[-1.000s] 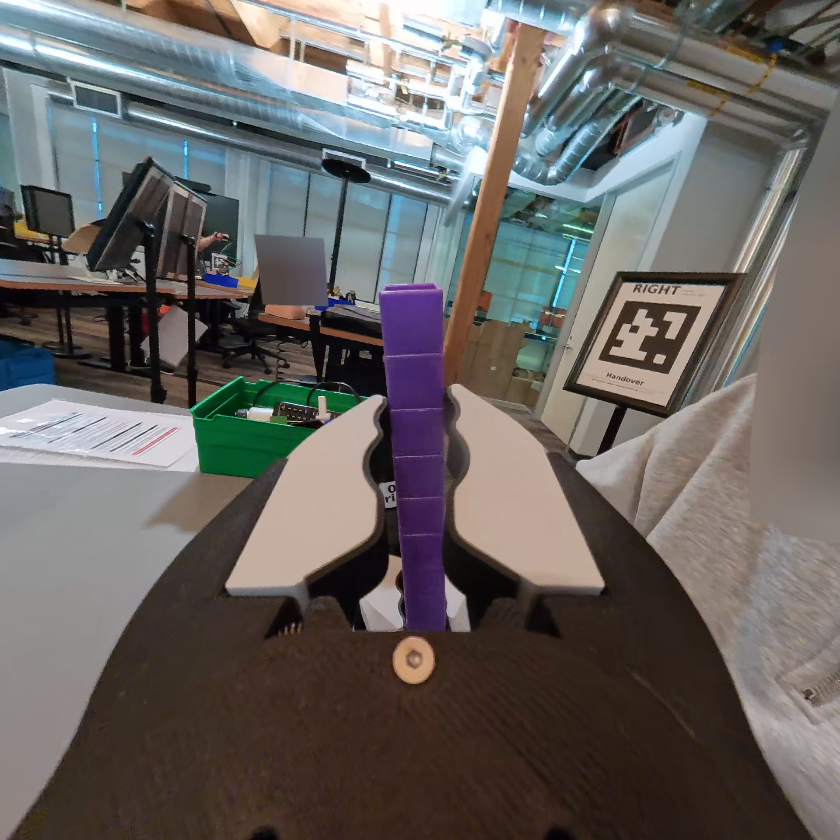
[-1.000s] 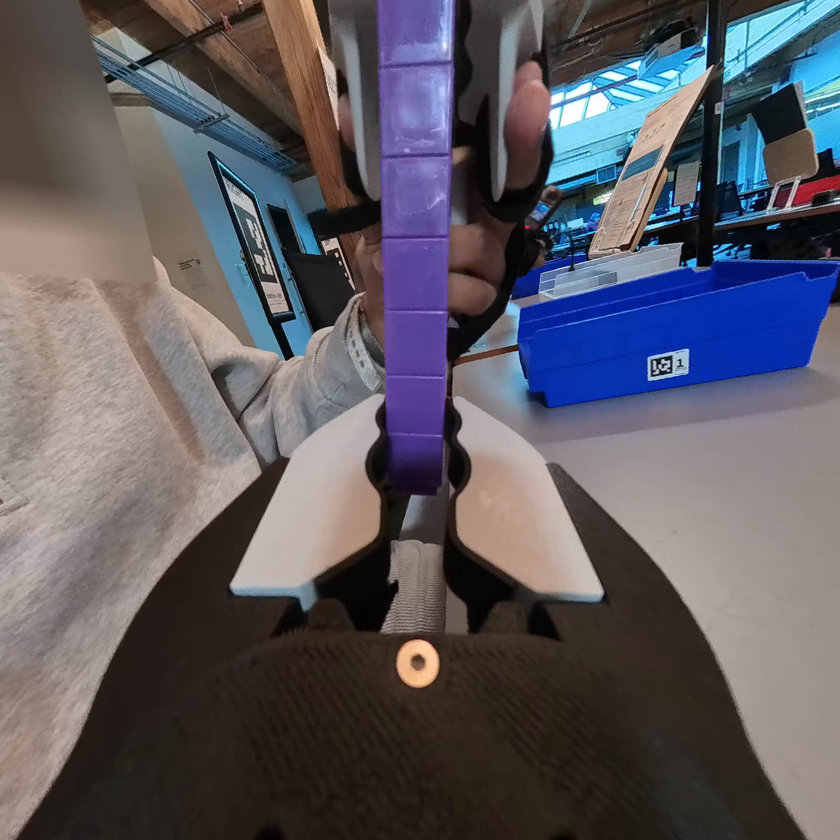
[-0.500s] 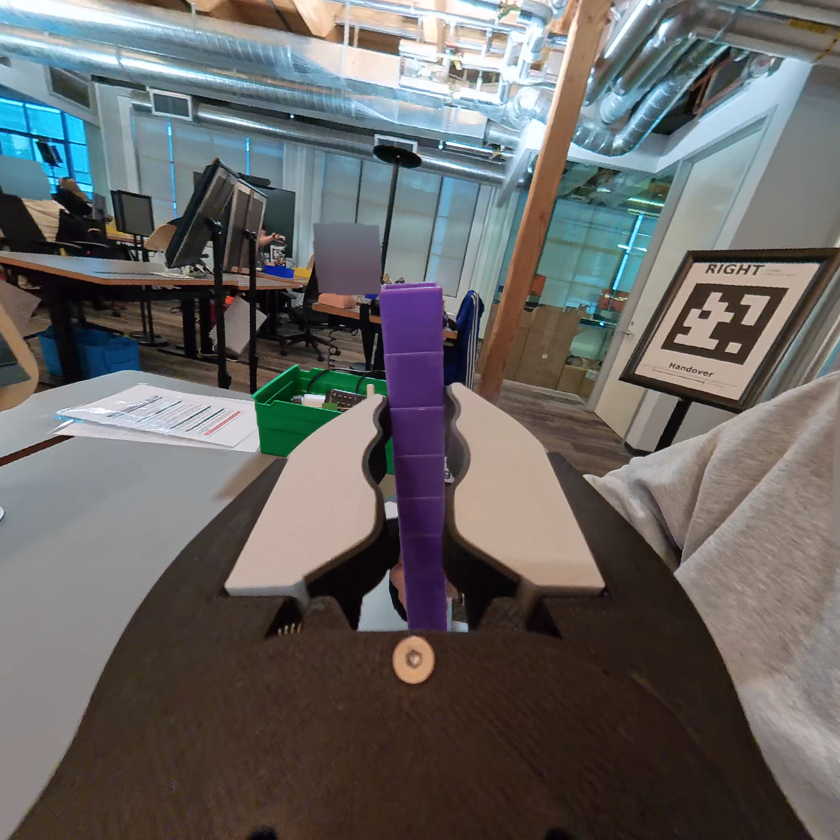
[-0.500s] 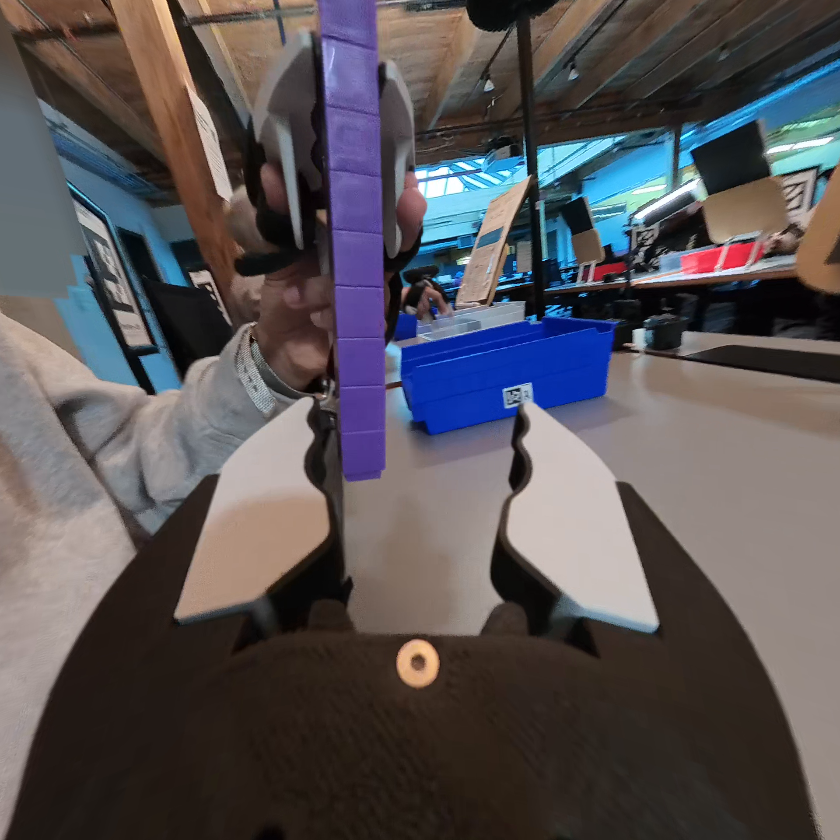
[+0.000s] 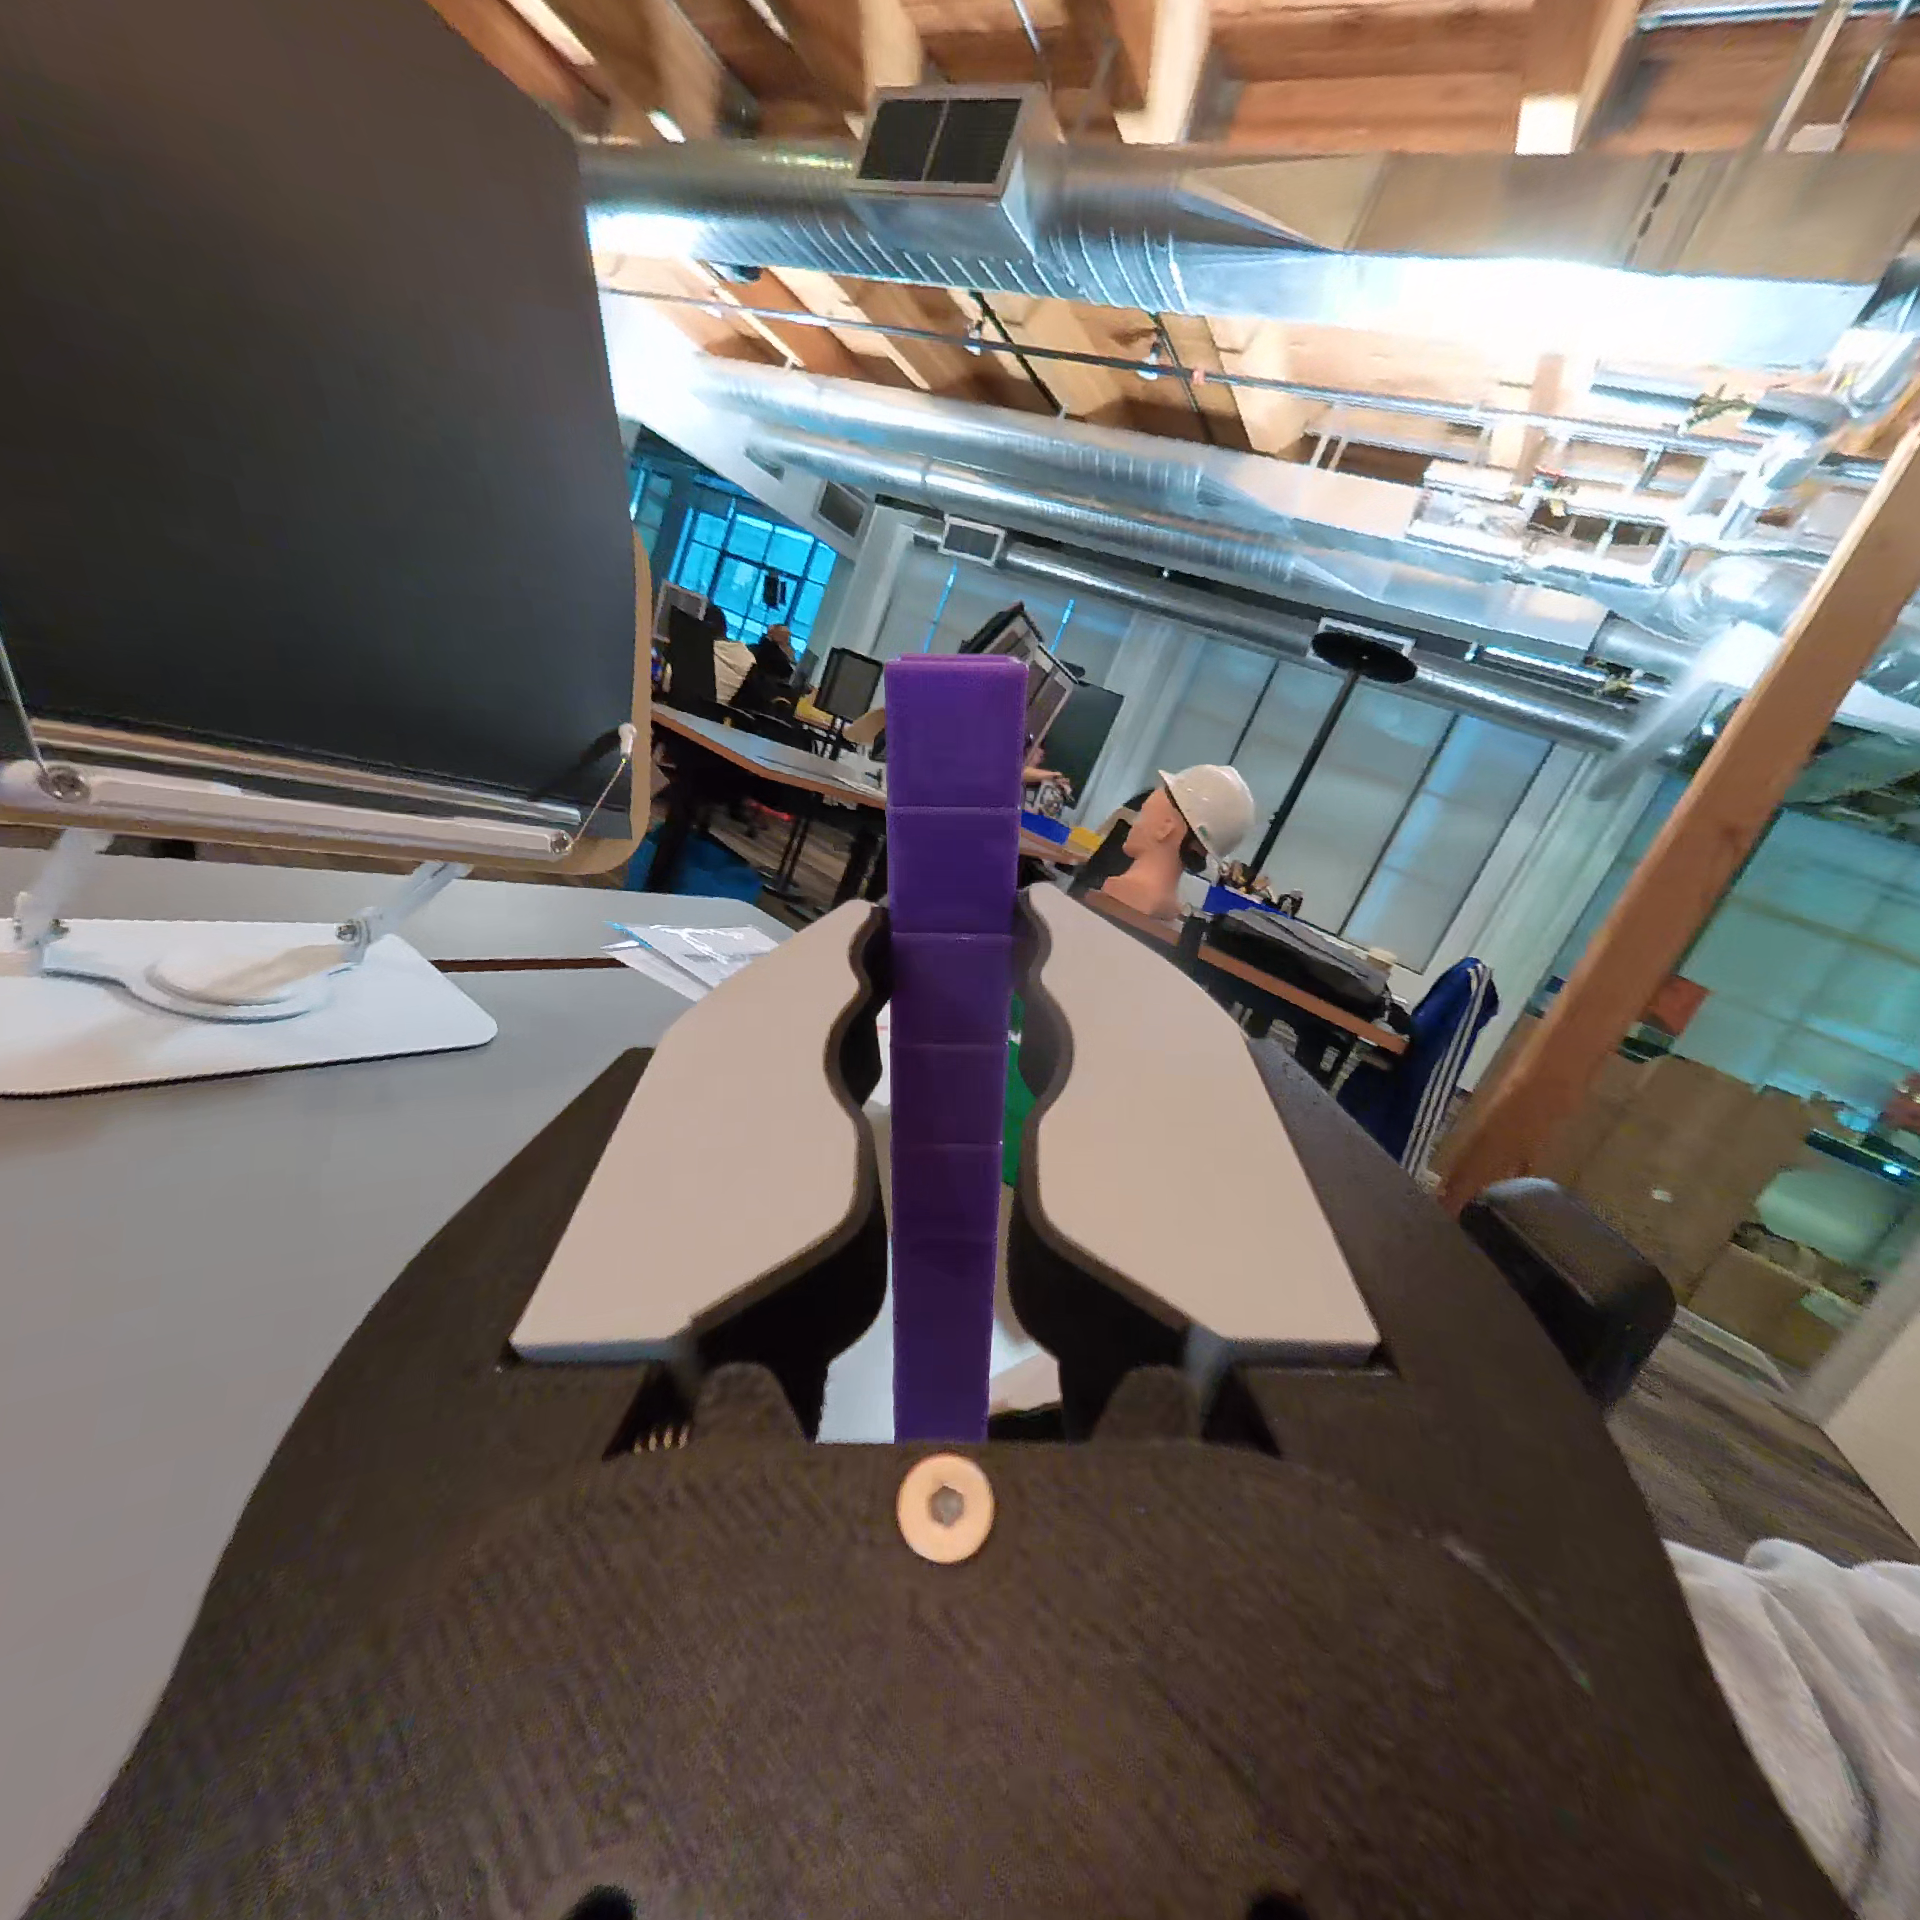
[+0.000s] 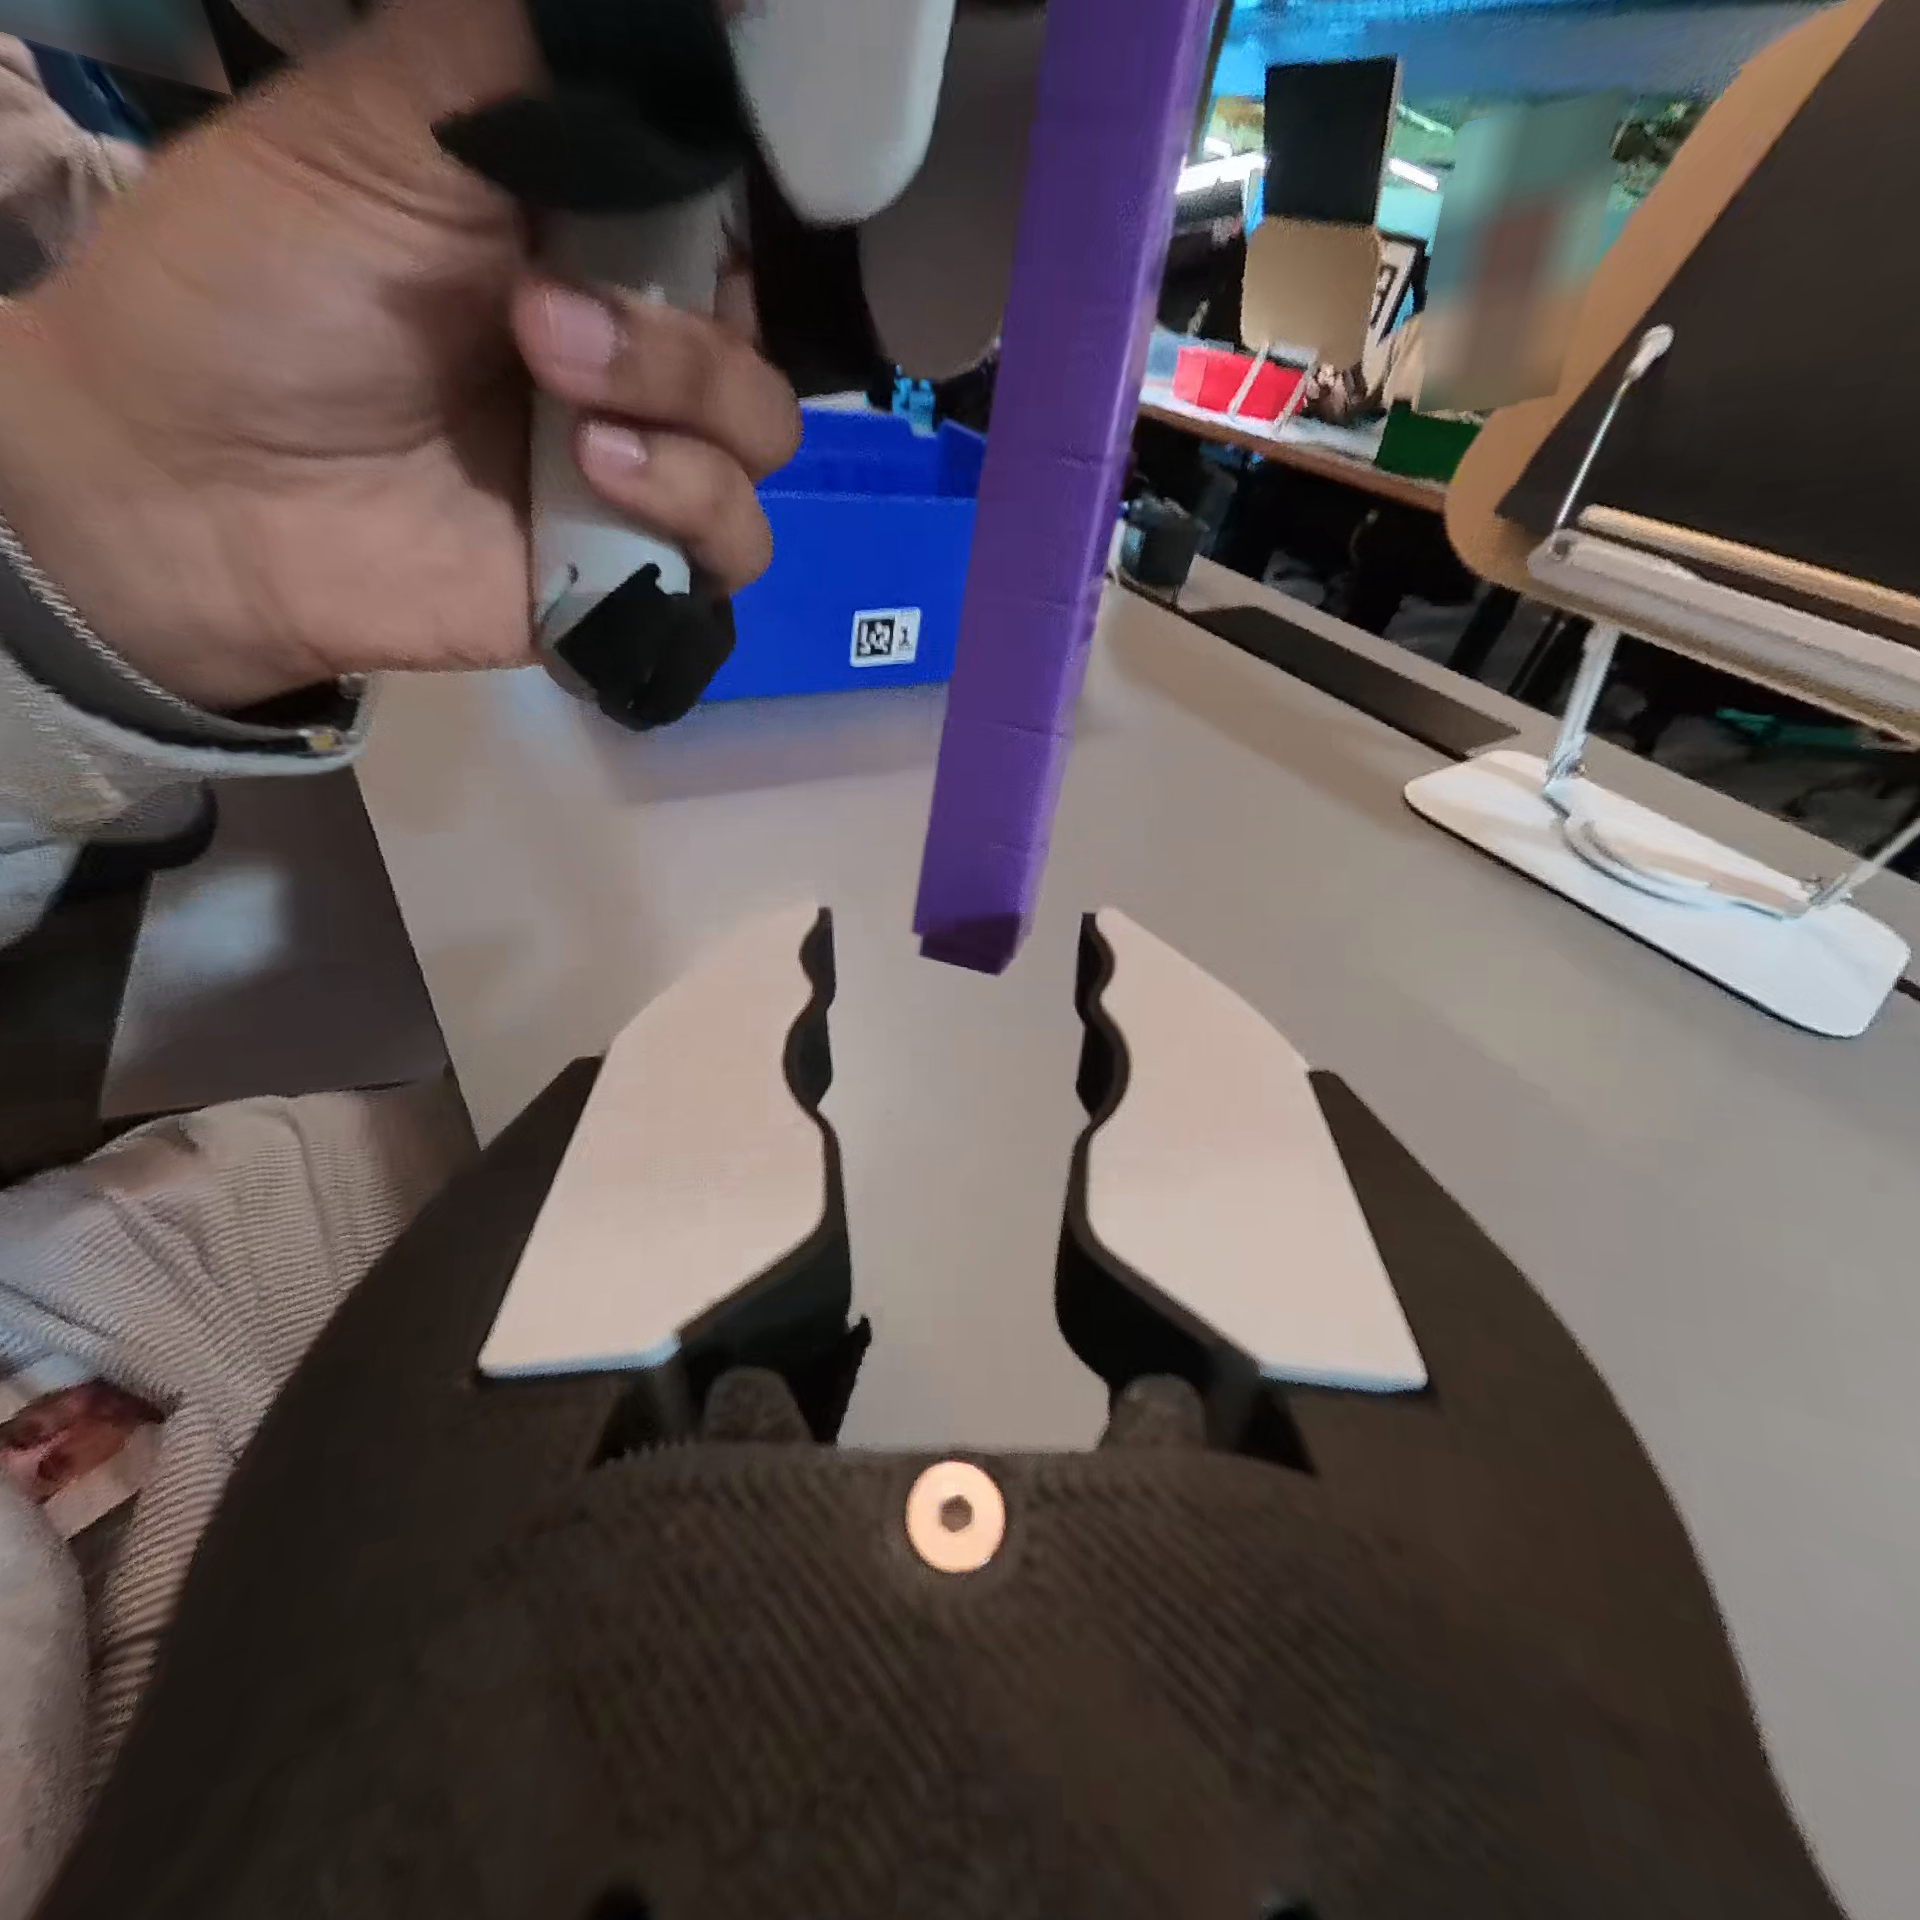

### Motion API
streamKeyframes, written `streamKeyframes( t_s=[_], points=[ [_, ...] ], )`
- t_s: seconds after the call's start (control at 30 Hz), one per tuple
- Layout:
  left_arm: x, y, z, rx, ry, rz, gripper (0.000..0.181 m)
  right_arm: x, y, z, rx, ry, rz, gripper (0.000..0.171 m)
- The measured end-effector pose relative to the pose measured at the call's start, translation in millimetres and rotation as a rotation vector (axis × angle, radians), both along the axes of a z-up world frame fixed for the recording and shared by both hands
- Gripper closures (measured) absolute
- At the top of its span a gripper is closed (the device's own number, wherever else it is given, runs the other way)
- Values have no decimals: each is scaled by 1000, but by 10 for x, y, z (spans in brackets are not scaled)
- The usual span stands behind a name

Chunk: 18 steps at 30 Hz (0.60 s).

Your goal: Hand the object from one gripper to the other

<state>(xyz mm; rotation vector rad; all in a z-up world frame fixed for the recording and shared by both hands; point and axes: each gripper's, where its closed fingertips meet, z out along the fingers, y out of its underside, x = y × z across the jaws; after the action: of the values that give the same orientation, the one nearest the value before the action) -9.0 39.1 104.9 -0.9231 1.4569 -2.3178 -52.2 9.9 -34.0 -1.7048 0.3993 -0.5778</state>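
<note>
My right gripper (image 6: 954, 940) has let go: a second ago its jaws were pinched on the lower end of the purple block stick (image 6: 1049, 499), half a second ago they had parted, and now they stand well apart with the stick's bottom end hanging just beyond the tips, touching neither pad. My left gripper (image 5: 954, 920) stays clamped on the same stick (image 5: 951, 1049), which runs straight up between its pale fingers (image 5: 727, 1132) and stands proud above the tips. So I judge the handover done in the right-to-left direction, the whole weight now on the left (nothing else supports it).

The stick is a square-section bar of snapped-together cubes, matte purple plastic with fine seams at each joint. Both sets of fingers are flat grey plates with wavy, scalloped inner edges over black bodies of ribbed, layered print texture, each with a pale washer at the centre.

In the right wrist view, my left hand (image 6: 343, 416) wraps the left tool's grip, a grey knit cuff (image 6: 156, 727) at the wrist. Beyond lie the smooth grey table (image 6: 1351, 1039), a glossy blue plastic bin (image 6: 842, 551) carrying a small tag, and a white wire-and-plate stand (image 6: 1662, 914) holding a dark board. The left wrist view also shows that stand (image 5: 239, 997), papers (image 5: 696, 951) and, far off, a mannequin head in a white hard hat (image 5: 1195, 821).
</note>
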Motion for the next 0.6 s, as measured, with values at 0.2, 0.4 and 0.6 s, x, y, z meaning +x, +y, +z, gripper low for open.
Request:
streamKeyframes(
  t_s=[0.2, 0.4, 0.6],
  points=[
    [-124, -103, 31, -3, -30, 19, 159, 45, -23, 21, -21, -32, -48, 139],
    [-120, -151, -24, -23, 3, -9, 159, 91, -113, 52, -9, -3, -57, 148],
    [-125, -264, -13, 13, 18, -93, 116, 76, -190, 254, 174, 81, 16, 150]
  ],
)
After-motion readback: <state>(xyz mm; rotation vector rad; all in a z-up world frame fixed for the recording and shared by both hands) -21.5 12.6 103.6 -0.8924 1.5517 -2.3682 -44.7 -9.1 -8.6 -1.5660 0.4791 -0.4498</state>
